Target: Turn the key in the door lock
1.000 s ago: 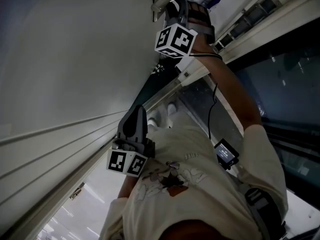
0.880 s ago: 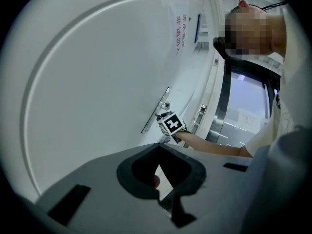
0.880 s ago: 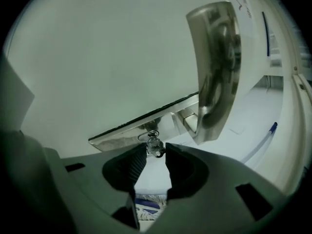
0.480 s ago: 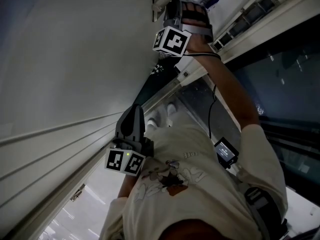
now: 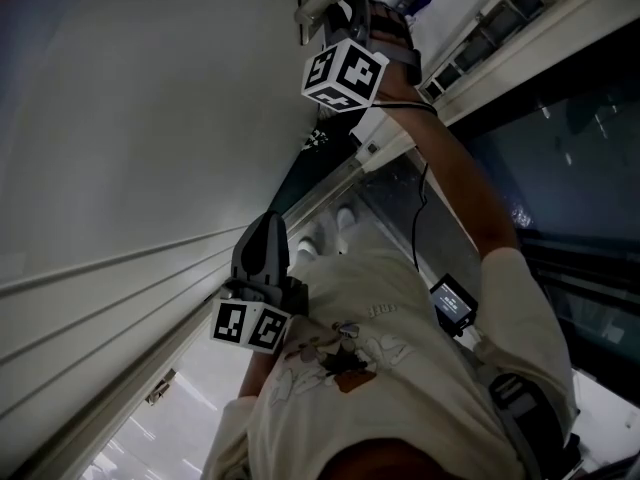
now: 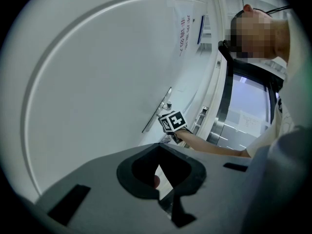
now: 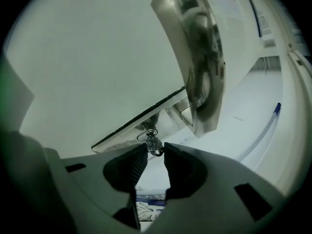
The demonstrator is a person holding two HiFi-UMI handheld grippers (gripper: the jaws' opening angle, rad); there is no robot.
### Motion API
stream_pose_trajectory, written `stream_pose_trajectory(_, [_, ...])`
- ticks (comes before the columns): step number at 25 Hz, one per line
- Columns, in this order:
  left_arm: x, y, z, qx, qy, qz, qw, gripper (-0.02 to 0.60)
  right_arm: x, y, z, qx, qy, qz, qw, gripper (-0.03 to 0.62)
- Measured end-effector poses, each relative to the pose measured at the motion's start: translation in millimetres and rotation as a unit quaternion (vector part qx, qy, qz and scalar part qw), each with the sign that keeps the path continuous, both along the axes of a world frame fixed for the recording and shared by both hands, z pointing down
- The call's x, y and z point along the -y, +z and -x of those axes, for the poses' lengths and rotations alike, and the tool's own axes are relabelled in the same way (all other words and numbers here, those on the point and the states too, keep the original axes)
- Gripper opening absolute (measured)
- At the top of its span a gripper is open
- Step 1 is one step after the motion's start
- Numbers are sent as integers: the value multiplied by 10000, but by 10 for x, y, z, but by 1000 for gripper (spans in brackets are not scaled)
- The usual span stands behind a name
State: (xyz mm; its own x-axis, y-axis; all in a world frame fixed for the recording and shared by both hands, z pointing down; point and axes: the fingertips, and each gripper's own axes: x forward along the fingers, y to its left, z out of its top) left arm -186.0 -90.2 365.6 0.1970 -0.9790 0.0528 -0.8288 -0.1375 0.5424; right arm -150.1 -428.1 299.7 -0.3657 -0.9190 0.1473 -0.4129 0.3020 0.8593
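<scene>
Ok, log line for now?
right gripper: jaws just closing, on key in lock | left gripper: shut, empty

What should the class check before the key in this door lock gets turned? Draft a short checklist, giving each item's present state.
1. Key seated in the lock plate: ok, it sticks out of the plate.
2. Right gripper lined up: ok. The key sits between its jaw tips, which have just been closing.
3. Grip firm enough to turn: cannot tell. Only the very tips meet the key.
4. Door handle clear of the gripper: ok, it stands off to one side.
5. Left gripper out of the way: ok. It is shut, empty and held away from the lock.
</scene>
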Motion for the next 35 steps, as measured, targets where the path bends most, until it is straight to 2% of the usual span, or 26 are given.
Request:
stream_pose_trajectory(4, [8, 2, -25, -13, 12, 2, 10000, 2, 3, -1, 19, 123, -7, 226, 9997, 110])
stream_pose_trajectory(14, [14, -7, -17, -8, -24, -22, 10000, 2, 34, 3, 46, 951, -82, 1157, 9887, 110])
stream_pose_trajectory(20, [22, -14, -3, 1, -14, -5, 10000, 2, 45, -22, 58, 1777, -193, 1956, 9643, 110])
stream_pose_trajectory(24, [34, -34, -1, 6, -17, -4, 10000, 2, 55, -38, 56, 2359, -338, 2485, 9389, 109])
stream_pose_trajectory(29, [30, -23, -14, 26, -5, 34, 10000, 2, 67, -5, 19, 2839, -427, 3149, 9047, 109])
stream_pose_trajectory(31, [40, -24, -34, 36, 1, 40, 10000, 2, 70, -2, -8, 3069, -466, 3477, 8848, 107])
stream_pose_trajectory(33, [58, -32, -60, 44, 16, 38, 10000, 2, 72, 13, -32, 3362, -506, 3883, 8565, 95])
stream_pose_trajectory(34, [66, -38, -72, 47, 24, 36, 10000, 2, 66, 22, -38, 3505, -529, 4073, 8417, 37])
stream_pose_trajectory(35, [71, -43, -82, 51, 33, 34, 10000, 2, 56, 25, -42, 3561, -545, 4154, 8352, 37])
